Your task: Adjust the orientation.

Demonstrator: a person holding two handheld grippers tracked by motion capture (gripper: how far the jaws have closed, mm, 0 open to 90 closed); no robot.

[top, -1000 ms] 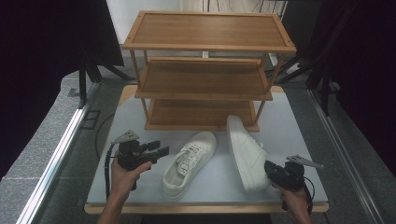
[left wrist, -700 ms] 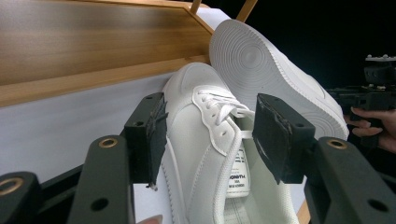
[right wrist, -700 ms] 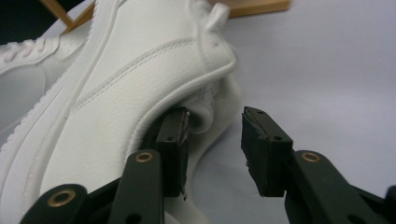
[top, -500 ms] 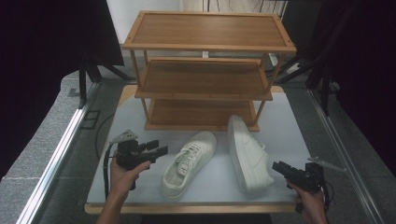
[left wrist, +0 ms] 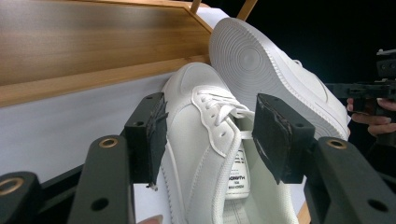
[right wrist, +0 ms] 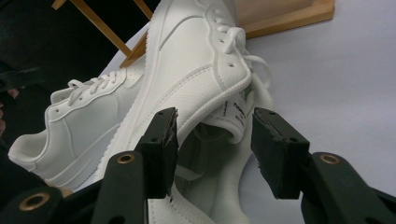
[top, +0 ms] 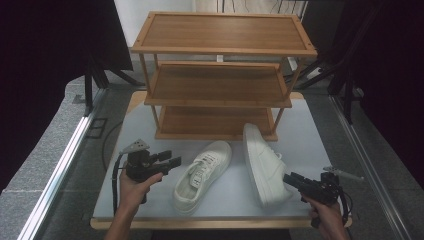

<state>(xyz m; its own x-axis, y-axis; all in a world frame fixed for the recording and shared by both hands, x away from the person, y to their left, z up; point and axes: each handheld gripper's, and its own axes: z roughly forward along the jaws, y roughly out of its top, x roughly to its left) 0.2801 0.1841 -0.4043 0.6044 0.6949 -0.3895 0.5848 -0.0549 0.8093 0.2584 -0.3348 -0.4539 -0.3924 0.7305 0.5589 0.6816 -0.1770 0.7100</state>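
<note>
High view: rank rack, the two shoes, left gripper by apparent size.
1. Wooden rack
2. Upright shoe and shoe on its side: look alike, no ranking
3. Left gripper

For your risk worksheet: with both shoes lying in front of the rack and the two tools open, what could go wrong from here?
1. The right sneaker lies on its side, sole toward the other; a grip by the right hand-held gripper on its collar may let it swing or slip.
2. The sneakers lie close, so lifting the upright sneaker with the left hand-held gripper could nudge its neighbour.
3. Either could knock the wooden shoe rack.
</note>
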